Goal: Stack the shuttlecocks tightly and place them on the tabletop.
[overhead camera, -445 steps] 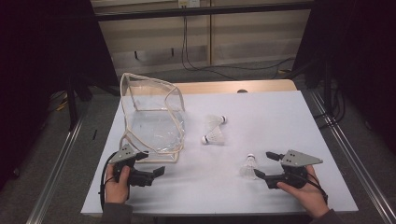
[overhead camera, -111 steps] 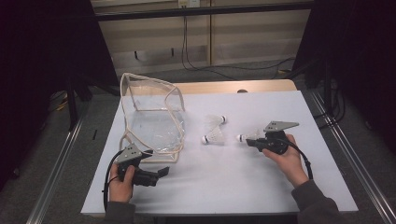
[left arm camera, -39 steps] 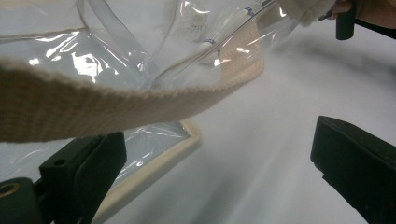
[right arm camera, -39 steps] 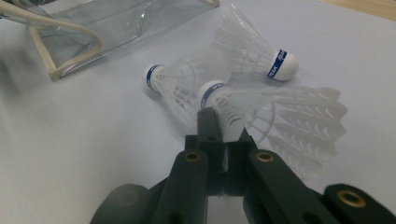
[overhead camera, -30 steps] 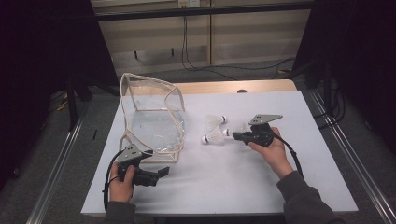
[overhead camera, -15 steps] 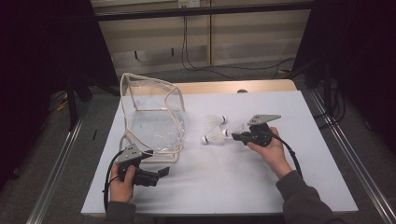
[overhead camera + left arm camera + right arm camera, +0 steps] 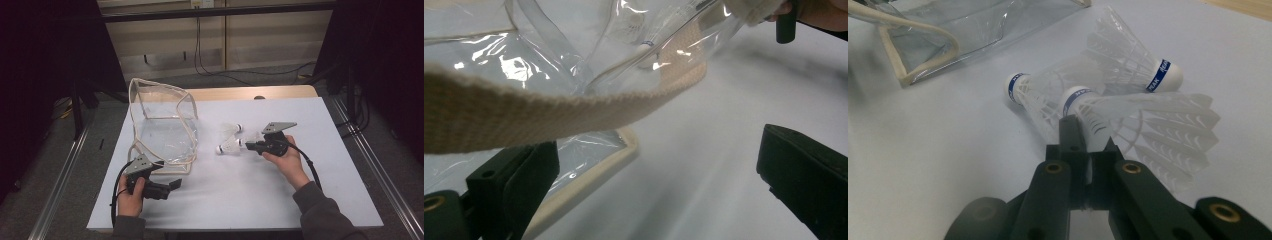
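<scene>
Fingers (image 7: 1071, 131) on the right gripper (image 7: 252, 146) are pinched tight on a shuttlecock (image 7: 1143, 125), gripping the feather skirt right behind its white cork, so the birdie sticks out past the tips toward about 1 o'clock in the right gripper view. Two more shuttlecocks lie on the white table (image 7: 240, 190) right next to it: one (image 7: 227, 146) just off the gripper tips at roughly 9 o'clock in the high view, the other (image 7: 232, 128) a little further back at around 11. All three bunch up close together; feathers look like they overlap, though I can't say for sure they touch. Over on the other side, the left gripper (image 7: 167, 187) sits down near the front edge with its jaws spread wide apart and nothing between them. Right beyond it, at about 12 o'clock, is the clear plastic bag (image 7: 162, 125) with the beige webbing trim (image 7: 574, 107), mouth facing the person, well apart from the shuttlecocks.
</scene>
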The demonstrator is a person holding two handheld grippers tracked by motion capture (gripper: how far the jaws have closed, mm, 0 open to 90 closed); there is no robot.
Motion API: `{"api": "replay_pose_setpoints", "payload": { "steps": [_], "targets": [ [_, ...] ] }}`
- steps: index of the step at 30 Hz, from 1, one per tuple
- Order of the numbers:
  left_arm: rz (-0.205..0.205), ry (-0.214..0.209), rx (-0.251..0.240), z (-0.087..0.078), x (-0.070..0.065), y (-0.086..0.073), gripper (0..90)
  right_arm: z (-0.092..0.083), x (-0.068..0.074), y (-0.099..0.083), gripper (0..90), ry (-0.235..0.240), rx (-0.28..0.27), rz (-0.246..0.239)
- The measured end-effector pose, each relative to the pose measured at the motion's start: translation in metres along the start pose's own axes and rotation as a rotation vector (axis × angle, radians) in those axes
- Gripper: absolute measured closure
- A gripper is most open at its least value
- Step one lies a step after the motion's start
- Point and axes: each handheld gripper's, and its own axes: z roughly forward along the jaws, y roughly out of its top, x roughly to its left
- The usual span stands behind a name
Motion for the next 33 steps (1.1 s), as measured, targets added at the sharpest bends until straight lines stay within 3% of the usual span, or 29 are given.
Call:
{"api": "replay_pose_setpoints", "payload": {
  "steps": [33],
  "targets": [
    [-0.001, 0.001, 0.003, 0.0006, 0.0005, -0.0004, 3.7, 0.0070, 0.0023, 0.0004, 88.7, 0.009, 0.011, -0.009]
  ]
}}
